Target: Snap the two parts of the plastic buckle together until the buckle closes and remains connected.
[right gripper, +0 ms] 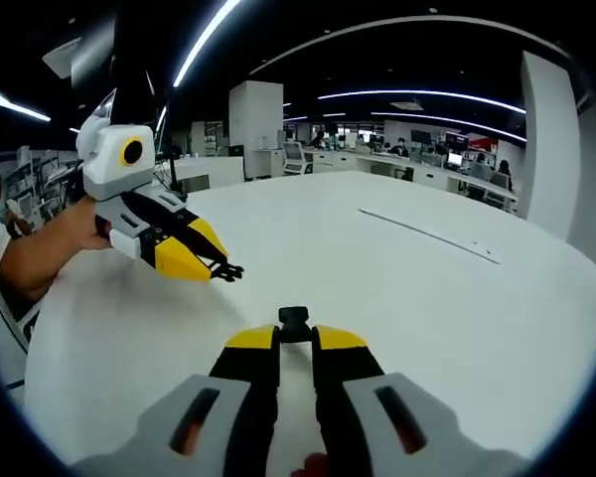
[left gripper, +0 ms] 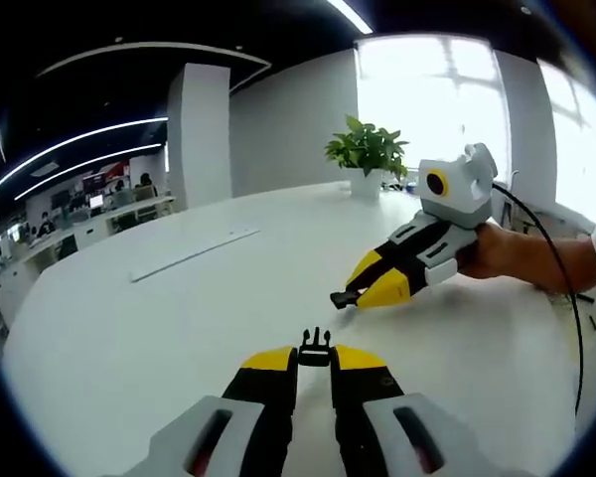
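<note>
Left gripper (left gripper: 315,360) pinching pronged buckle part (left gripper: 315,347), right gripper (right gripper: 295,337) pinching socket part (right gripper: 294,320), white table (left gripper: 159,328), no legible writing

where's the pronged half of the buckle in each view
Left gripper view: the pronged buckle half sits low at centre, pinched at the tips of the left gripper.
Right gripper view: it shows left of centre, sticking out of the left gripper, a small black piece pointing right.
Shared landmark: the long flat strip on the white table, upper left in the left gripper view, upper right in the right gripper view.
</note>
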The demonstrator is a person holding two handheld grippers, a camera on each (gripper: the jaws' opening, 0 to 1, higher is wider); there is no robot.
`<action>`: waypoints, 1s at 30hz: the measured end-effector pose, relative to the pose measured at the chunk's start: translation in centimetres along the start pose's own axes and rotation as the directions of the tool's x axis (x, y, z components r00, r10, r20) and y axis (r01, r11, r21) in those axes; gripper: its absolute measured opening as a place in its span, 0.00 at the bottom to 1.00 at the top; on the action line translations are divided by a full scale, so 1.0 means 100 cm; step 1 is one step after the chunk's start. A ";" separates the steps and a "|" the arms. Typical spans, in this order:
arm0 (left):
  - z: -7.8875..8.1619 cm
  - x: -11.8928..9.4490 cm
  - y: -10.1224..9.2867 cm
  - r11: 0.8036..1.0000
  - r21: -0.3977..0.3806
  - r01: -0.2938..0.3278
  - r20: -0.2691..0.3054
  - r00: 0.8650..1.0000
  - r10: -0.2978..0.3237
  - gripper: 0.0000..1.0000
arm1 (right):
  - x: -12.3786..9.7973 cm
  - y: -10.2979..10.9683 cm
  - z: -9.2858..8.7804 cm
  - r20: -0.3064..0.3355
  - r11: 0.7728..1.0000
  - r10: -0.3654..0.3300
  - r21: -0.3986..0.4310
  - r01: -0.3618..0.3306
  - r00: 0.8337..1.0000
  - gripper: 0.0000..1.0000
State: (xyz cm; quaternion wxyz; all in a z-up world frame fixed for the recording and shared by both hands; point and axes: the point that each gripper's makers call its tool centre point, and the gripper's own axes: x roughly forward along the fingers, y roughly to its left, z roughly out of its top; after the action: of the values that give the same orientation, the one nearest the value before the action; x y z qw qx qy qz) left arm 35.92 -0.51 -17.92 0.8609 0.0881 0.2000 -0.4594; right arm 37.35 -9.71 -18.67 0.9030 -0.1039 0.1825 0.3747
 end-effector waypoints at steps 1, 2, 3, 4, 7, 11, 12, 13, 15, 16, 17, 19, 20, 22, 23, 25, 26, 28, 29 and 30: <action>-0.001 -0.002 -0.002 1.000 0.004 0.003 0.000 1.000 -0.003 0.12 | -0.003 0.002 -0.001 0.000 1.000 0.003 0.002 -0.003 1.000 0.13; -0.002 -0.003 -0.004 1.000 0.007 0.009 -0.002 1.000 -0.009 0.12 | -0.005 0.004 -0.003 -0.001 1.000 0.007 0.003 -0.007 1.000 0.13; -0.003 -0.005 -0.008 1.000 0.006 0.020 -0.002 1.000 -0.020 0.12 | -0.008 0.008 -0.004 -0.001 1.000 0.010 0.003 -0.010 1.000 0.13; -0.003 -0.006 -0.008 1.000 0.004 0.027 0.000 1.000 -0.027 0.12 | -0.010 0.011 -0.005 -0.002 1.000 0.013 0.001 -0.013 1.000 0.13; -0.005 -0.010 -0.015 0.999 0.018 0.040 0.000 0.999 -0.040 0.12 | -0.017 0.017 -0.008 -0.005 1.000 0.023 -0.006 -0.023 1.000 0.13; -0.013 -0.015 -0.024 0.998 0.043 0.050 -0.016 0.999 -0.049 0.12 | -0.025 0.025 -0.012 -0.003 0.999 0.037 -0.009 -0.037 0.999 0.13; -0.015 -0.017 -0.026 0.997 0.050 0.052 -0.020 0.998 -0.051 0.12 | -0.027 0.028 -0.013 -0.002 0.999 0.041 -0.008 -0.041 0.999 0.13; -0.017 -0.018 -0.028 0.997 0.053 0.056 -0.022 0.998 -0.055 0.12 | -0.029 0.031 -0.014 0.000 0.999 0.046 -0.007 -0.046 0.999 0.13; -0.019 -0.021 -0.029 0.997 0.054 0.062 -0.021 0.998 -0.061 0.12 | -0.031 0.036 -0.015 0.002 0.998 0.056 -0.005 -0.056 0.998 0.13; -0.019 -0.022 -0.032 0.996 0.054 0.066 -0.020 0.998 -0.065 0.12 | -0.032 0.039 -0.016 0.000 0.998 0.063 -0.007 -0.063 0.998 0.13; -0.020 -0.024 -0.034 0.996 0.053 0.069 -0.018 0.998 -0.068 0.12 | -0.034 0.043 -0.017 -0.004 0.998 0.069 -0.012 -0.069 0.998 0.13; -0.021 -0.027 -0.042 0.995 0.052 0.080 -0.014 0.997 -0.079 0.12 | -0.036 0.048 -0.021 -0.014 0.997 0.074 -0.027 -0.075 0.997 0.13; -0.023 -0.028 -0.044 0.995 0.052 0.086 -0.015 0.996 -0.086 0.12 | -0.036 0.049 -0.022 -0.018 0.997 0.076 -0.031 -0.076 0.997 0.13; -0.026 -0.031 -0.048 0.994 0.056 0.092 -0.020 0.996 -0.091 0.12 | -0.039 0.052 -0.026 -0.030 0.996 0.082 -0.039 -0.083 0.996 0.13; -0.028 -0.033 -0.050 0.994 0.056 0.097 -0.021 0.995 -0.096 0.12 | -0.040 0.055 -0.027 -0.030 0.995 0.086 -0.039 -0.087 0.996 0.13; -0.029 -0.036 -0.053 0.993 0.057 0.105 -0.022 0.994 -0.104 0.12 | -0.042 0.056 -0.029 -0.030 0.995 0.094 -0.030 -0.095 0.995 0.13; -0.030 -0.038 -0.056 0.992 0.057 0.109 -0.022 0.994 -0.108 0.12 | -0.042 0.058 -0.030 -0.032 0.995 0.100 -0.025 -0.101 0.994 0.13; -0.031 -0.040 -0.059 0.991 0.058 0.117 -0.023 0.993 -0.116 0.12 | -0.044 0.060 -0.031 -0.030 0.994 0.110 -0.021 -0.111 0.993 0.13; -0.032 -0.041 -0.059 0.991 0.058 0.121 -0.025 0.993 -0.120 0.12 | -0.045 0.061 -0.031 -0.029 0.993 0.115 -0.021 -0.116 0.993 0.13; -0.034 -0.042 -0.061 0.991 0.059 0.123 -0.028 0.992 -0.122 0.12 | -0.046 0.063 -0.032 -0.031 0.992 0.120 -0.023 -0.121 0.992 0.13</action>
State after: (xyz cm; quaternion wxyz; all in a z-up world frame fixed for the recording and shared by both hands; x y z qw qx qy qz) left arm 27.95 0.38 -18.99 0.8255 0.1071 0.2015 -0.5162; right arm 29.08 -9.27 -20.04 0.8747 -0.1095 0.1971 0.4291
